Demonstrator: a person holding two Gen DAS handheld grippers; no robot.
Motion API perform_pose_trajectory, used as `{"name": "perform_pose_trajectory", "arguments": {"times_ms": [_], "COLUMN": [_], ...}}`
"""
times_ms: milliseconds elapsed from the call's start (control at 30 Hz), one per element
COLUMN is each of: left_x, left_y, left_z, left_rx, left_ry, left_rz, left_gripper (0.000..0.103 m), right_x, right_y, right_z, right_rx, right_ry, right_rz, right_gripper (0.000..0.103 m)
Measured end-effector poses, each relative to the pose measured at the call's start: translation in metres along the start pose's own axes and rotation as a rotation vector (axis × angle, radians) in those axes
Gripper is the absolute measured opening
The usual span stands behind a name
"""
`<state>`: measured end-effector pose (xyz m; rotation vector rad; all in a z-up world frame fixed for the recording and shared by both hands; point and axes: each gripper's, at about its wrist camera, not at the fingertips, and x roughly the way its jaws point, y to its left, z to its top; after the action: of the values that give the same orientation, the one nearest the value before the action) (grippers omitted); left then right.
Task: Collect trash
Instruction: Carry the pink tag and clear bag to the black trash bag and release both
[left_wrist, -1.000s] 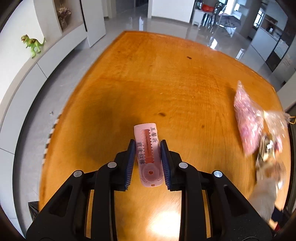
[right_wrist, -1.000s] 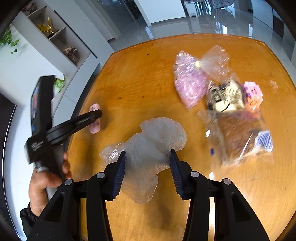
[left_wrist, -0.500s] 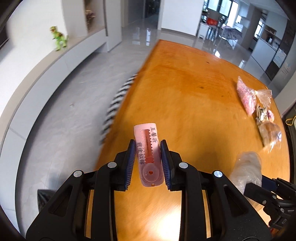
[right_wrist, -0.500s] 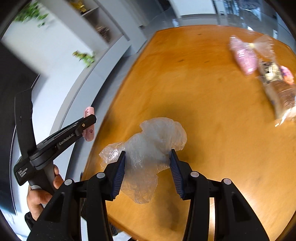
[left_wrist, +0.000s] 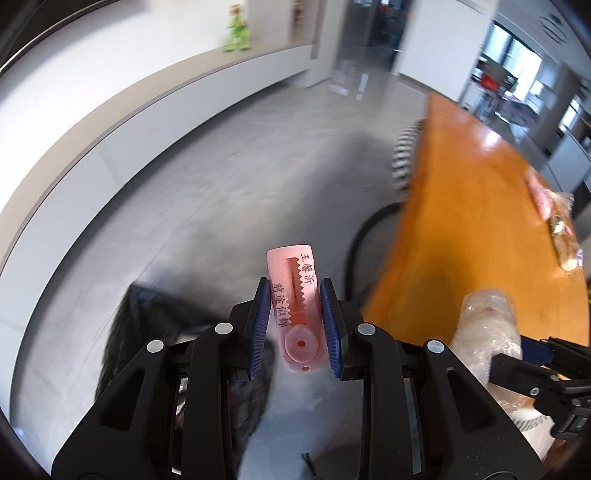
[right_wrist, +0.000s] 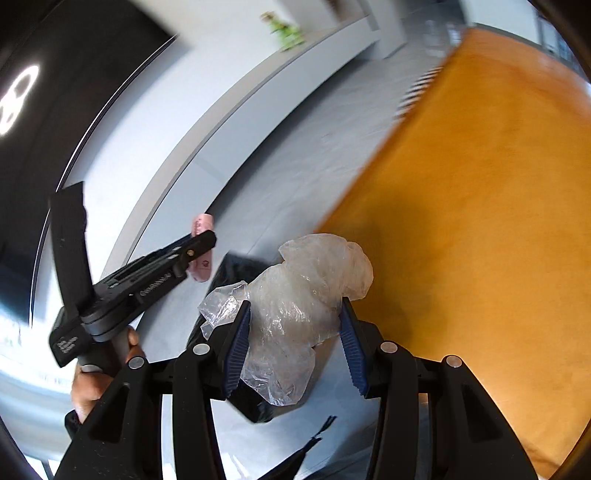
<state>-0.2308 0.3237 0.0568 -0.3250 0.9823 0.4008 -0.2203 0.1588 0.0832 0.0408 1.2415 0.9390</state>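
The left gripper (left_wrist: 294, 325) is clamped on a pink plastic piece (left_wrist: 295, 295), and the right gripper (right_wrist: 295, 336) is squeezing a crumpled clear plastic bag (right_wrist: 295, 295); both hang over the grey floor (left_wrist: 221, 184), just past the edge of the orange table (right_wrist: 480, 221). A dark thing below them may be a black trash bag (left_wrist: 147, 314), but it is too blurry to be sure. Nothing is dropped in yet, more wrappers (left_wrist: 554, 221) wait near the table's far edge, and there is lots of open floor to move in
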Motion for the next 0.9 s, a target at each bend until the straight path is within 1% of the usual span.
{"name": "perform_pose_trajectory", "arguments": {"times_ms": [67, 100, 167, 267, 300, 333, 367, 400, 433, 467, 500, 567, 600, 667, 700, 767, 900], "left_x": [-0.003, -0.005, -0.008, -0.015, -0.017, -0.018, -0.016, -0.015, -0.015, -0.017, -0.018, -0.018, -0.018, -0.016, -0.016, -0.017, -0.022], "left_y": [0.025, 0.045, 0.069, 0.12, 0.132, 0.145, 0.163, 0.173, 0.185, 0.198, 0.205, 0.222, 0.226, 0.234, 0.233, 0.233, 0.226], "left_z": [-0.015, -0.028, -0.044, -0.073, -0.082, -0.09, -0.101, -0.107, -0.115, -0.124, -0.129, -0.138, -0.139, -0.14, -0.138, -0.138, -0.134], "left_rx": [-0.034, -0.061, -0.098, -0.192, -0.218, -0.245, -0.284, -0.311, -0.35, -0.394, -0.416, -0.465, -0.48, -0.503, -0.508, -0.513, -0.486], "left_ry": [0.005, 0.012, 0.017, 0.019, 0.023, 0.029, 0.061, 0.076, 0.071, 0.048, 0.045, 0.043, 0.046, 0.051, 0.051, 0.047, 0.031], "left_rz": [0.023, 0.042, 0.069, 0.133, 0.147, 0.155, 0.171, 0.18, 0.192, 0.217, 0.232, 0.24, 0.242, 0.237, 0.233, 0.228, 0.227], "left_gripper": [0.027, 0.027, 0.027, 0.028, 0.028, 0.029, 0.048, 0.092, 0.096, 0.097, 0.097, 0.097, 0.097, 0.097, 0.097, 0.097, 0.097], "right_x": [0.018, 0.03, 0.051, 0.079, 0.09, 0.101, 0.111, 0.117, 0.123, 0.127, 0.131, 0.133, 0.133, 0.132, 0.133, 0.131, 0.133], "right_y": [0.024, 0.038, 0.062, 0.087, 0.096, 0.108, 0.118, 0.128, 0.133, 0.136, 0.137, 0.133, 0.137, 0.132, 0.132, 0.127, 0.123], "right_z": [-0.006, -0.01, -0.019, -0.027, -0.028, -0.032, -0.035, -0.042, -0.044, -0.045, -0.047, -0.049, -0.058, -0.058, -0.052, -0.054, -0.055], "right_rx": [-0.048, -0.077, -0.13, -0.189, -0.213, -0.253, -0.286, -0.3, -0.307, -0.312, -0.315, -0.319, -0.322, -0.318, -0.31, -0.304, -0.294], "right_ry": [0.036, 0.058, 0.101, 0.155, 0.17, 0.184, 0.191, 0.189, 0.186, 0.19, 0.205, 0.217, 0.22, 0.227, 0.227, 0.227, 0.222], "right_rz": [0.026, 0.035, 0.042, 0.056, 0.073, 0.074, 0.044, 0.018, 0.007, 0.013, 0.022, 0.015, 0.013, 0.02, 0.022, 0.026, 0.036], "right_gripper": [0.048, 0.048, 0.048, 0.049, 0.05, 0.056, 0.069, 0.073, 0.075, 0.075, 0.075, 0.075, 0.075, 0.075, 0.075, 0.075, 0.075]}}
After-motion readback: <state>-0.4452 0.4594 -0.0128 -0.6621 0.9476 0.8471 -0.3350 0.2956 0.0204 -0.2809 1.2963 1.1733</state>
